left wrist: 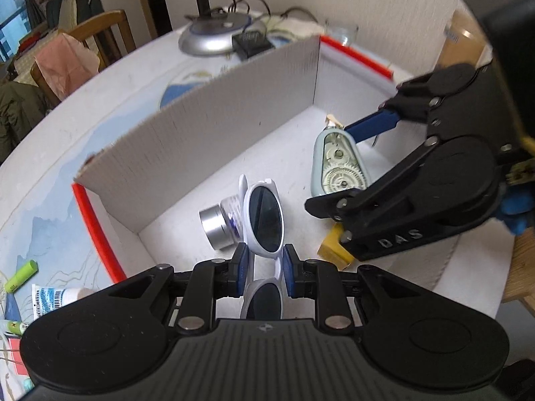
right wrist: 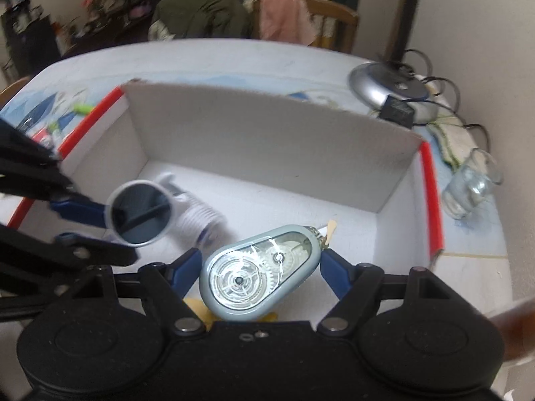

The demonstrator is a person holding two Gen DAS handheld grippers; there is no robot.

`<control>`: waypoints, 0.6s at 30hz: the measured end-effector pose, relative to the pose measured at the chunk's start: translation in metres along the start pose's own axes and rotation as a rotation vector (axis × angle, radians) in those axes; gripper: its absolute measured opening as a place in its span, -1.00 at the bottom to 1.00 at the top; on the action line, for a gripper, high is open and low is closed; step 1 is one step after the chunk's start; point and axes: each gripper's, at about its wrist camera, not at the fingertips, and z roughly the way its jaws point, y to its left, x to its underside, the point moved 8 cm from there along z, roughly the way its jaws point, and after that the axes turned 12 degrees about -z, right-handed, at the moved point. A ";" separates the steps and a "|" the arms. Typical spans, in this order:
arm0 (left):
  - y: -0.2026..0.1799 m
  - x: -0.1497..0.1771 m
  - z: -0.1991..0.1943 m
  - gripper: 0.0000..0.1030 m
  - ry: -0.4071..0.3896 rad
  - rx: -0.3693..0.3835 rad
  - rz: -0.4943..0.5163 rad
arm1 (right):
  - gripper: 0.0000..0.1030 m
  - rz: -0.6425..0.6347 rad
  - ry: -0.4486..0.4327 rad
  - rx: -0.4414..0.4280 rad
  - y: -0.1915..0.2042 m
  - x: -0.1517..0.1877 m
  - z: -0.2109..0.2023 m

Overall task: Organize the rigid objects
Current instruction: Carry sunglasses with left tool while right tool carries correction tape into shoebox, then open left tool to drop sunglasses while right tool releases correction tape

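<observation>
Sunglasses (left wrist: 264, 220), light and brittle, sit clamped at the bridge in my left gripper (left wrist: 265, 269); my right gripper (right wrist: 259, 267) clasps the slick correction-tape dispenser (right wrist: 260, 272) mid-frame.

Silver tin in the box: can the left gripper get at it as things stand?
Probably not: the left gripper is shut on the white sunglasses, whose front lens hangs beside the silver tin.

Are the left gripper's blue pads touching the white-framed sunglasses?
Touching. In the left wrist view the left gripper has both blue pads pressed against the bridge of the white-framed sunglasses, with no gap on either side.
</observation>
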 end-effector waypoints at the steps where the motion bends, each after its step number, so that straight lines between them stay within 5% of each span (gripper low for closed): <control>1: 0.001 0.001 0.004 -0.58 0.013 -0.002 -0.004 | 0.49 -0.017 0.016 -0.003 0.003 0.001 0.001; 18: 0.003 0.012 0.036 -0.58 0.141 -0.031 -0.014 | 0.53 -0.035 0.135 -0.034 0.009 0.007 0.014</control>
